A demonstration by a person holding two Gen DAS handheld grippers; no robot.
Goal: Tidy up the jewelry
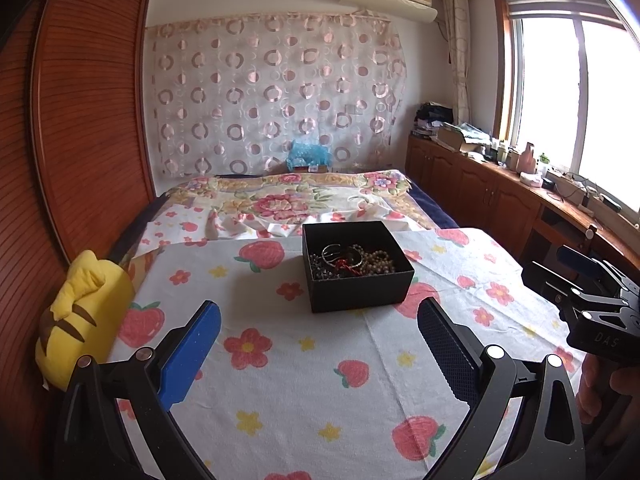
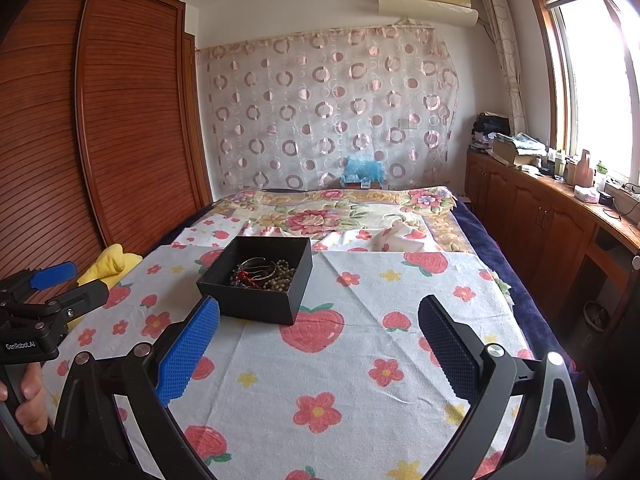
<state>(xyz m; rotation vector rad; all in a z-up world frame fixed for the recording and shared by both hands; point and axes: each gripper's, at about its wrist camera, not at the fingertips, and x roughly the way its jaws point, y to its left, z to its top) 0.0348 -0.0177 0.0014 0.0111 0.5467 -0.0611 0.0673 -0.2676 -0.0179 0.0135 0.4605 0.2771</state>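
Note:
A black open box (image 1: 356,280) stands on a flowered towel (image 1: 304,380) on the bed. It holds tangled jewelry (image 1: 352,262): a silver bangle, bead strands and a red piece. The box also shows in the right wrist view (image 2: 256,292), with the jewelry (image 2: 264,272) inside. My left gripper (image 1: 318,340) is open and empty, short of the box. My right gripper (image 2: 318,340) is open and empty, a little right of the box. The right gripper shows at the right edge of the left wrist view (image 1: 588,300); the left gripper shows at the left edge of the right wrist view (image 2: 44,292).
A yellow plush toy (image 1: 80,312) lies at the towel's left edge beside a wooden wardrobe (image 1: 80,120). A floral blanket (image 1: 288,200) covers the far bed. A low wooden cabinet (image 1: 500,192) with clutter runs under the window at right.

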